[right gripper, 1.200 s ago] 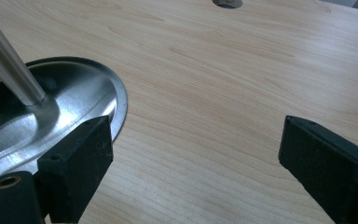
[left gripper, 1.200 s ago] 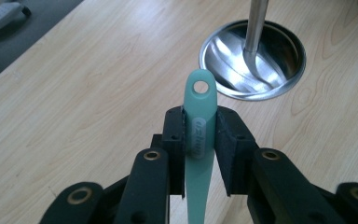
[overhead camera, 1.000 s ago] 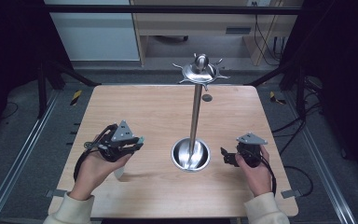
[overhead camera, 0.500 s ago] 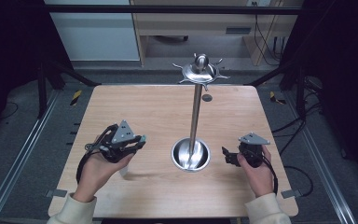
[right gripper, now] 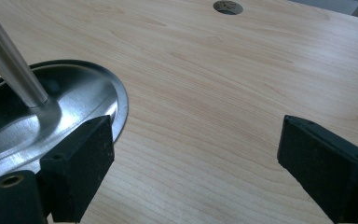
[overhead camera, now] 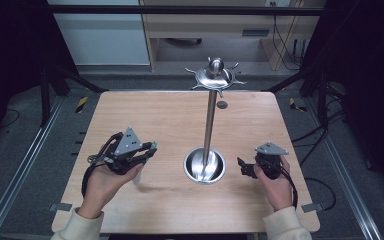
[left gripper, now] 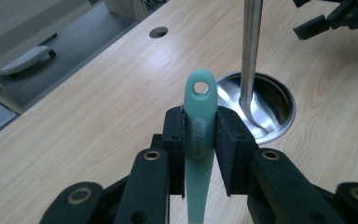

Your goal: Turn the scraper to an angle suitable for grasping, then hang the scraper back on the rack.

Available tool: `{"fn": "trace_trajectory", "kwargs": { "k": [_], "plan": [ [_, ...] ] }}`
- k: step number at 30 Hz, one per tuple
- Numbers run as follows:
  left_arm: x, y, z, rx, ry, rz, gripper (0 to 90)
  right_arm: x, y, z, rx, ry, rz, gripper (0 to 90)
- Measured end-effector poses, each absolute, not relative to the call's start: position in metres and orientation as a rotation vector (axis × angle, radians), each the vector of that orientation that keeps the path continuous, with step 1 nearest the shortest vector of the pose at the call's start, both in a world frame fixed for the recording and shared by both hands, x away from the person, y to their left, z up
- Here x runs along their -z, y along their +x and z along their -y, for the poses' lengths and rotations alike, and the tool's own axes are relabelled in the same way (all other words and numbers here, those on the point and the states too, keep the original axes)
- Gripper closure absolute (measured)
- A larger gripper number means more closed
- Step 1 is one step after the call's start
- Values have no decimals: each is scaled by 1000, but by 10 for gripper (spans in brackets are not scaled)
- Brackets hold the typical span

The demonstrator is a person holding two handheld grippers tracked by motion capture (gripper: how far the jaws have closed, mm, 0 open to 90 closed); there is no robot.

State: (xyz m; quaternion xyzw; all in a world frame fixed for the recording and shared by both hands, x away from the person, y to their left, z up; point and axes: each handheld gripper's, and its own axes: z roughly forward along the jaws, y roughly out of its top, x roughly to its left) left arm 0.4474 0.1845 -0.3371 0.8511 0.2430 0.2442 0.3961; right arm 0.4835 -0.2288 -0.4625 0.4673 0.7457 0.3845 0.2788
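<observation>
The pale green utensil handle (left gripper: 199, 140) with a hanging hole at its end is clamped between the pads of the left gripper (left gripper: 200, 140), which presses it from both sides just below the hole. In the high view this left gripper (overhead camera: 147, 150) is over the near left part of the wooden table (overhead camera: 155, 115), with the green tip pointing right, toward the metal stand (overhead camera: 209, 125). The lower part of the utensil is hidden under the hand, so I cannot tell what kind of tool it is.

The stand has a round shiny base (overhead camera: 205, 167) near the middle of the table, a thin pole, and a crown of hooks (overhead camera: 215, 77) at the top. The right gripper (overhead camera: 245, 167) waits just right of the base, its jaws standing wide with nothing between them (right gripper: 193, 158).

The work seems to be hanging the utensil on a hook. The hole is small and the hooks are high, so a wrong angle could make the handle miss. A push against the pole could tip the stand, because nothing holds the base. The smooth handle may also slip in the pads.
</observation>
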Motion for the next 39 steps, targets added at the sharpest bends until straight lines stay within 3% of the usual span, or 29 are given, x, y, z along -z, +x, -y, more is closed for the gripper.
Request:
{"fn": "trace_trajectory", "kwargs": {
  "k": [39],
  "plan": [
    [317, 434, -180, -587, 2052, -567, 744, 463, 483, 228, -1032, 1259, -2000, 111]
  ]
}}
